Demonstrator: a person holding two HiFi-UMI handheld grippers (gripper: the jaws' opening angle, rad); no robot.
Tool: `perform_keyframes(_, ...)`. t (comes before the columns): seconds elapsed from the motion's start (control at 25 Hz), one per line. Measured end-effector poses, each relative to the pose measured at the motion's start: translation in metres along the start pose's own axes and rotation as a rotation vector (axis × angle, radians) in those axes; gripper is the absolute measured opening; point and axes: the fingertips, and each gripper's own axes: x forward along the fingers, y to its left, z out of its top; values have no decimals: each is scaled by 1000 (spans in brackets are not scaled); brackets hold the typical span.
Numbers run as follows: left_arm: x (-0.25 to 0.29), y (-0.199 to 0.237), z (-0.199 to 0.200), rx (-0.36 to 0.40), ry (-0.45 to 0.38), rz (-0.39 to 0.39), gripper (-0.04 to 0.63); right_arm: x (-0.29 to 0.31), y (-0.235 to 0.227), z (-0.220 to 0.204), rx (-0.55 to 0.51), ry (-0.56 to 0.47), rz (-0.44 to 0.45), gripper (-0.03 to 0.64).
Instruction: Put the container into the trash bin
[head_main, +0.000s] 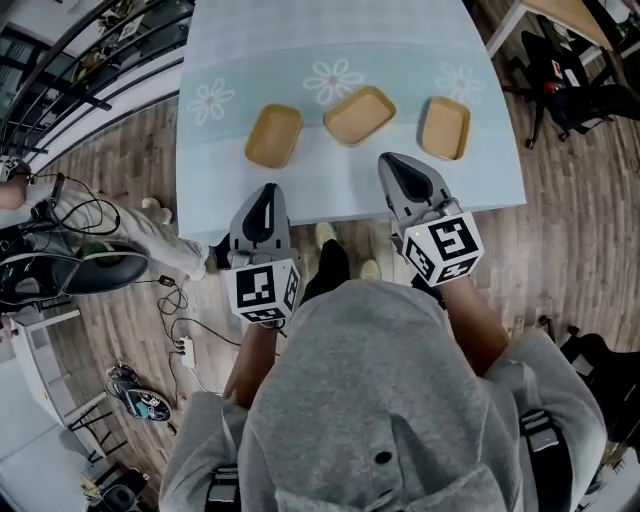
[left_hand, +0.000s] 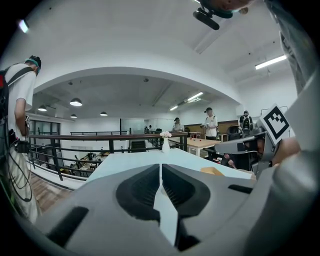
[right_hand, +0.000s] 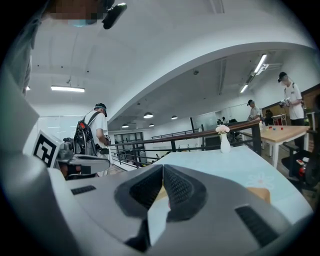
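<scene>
L gripper (head_main: 266, 192) & R gripper (head_main: 390, 162) are seen closed, empty; container (head_main: 360, 115) is judged light, flimsy, best pinched at rim.

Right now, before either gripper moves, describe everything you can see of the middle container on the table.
The middle container is a shallow tan tray, rectangular with rounded corners and a raised rim, seemingly moulded fibre. It is empty, open side up and turned askew. It rests on the pale blue table beside a white flower print. The left container and right container lie apart from it. Only the table touches it.
</scene>
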Motion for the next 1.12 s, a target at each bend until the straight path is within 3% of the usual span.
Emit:
perform_keyframes(0.92, 68, 51, -53, 11, 147, -148, 21, 80, 1, -14, -11, 110, -31, 26)
perform_keyframes(1.12, 78, 53, -70, 10, 197, -182, 97, 87, 0, -21, -11, 139, -48, 26)
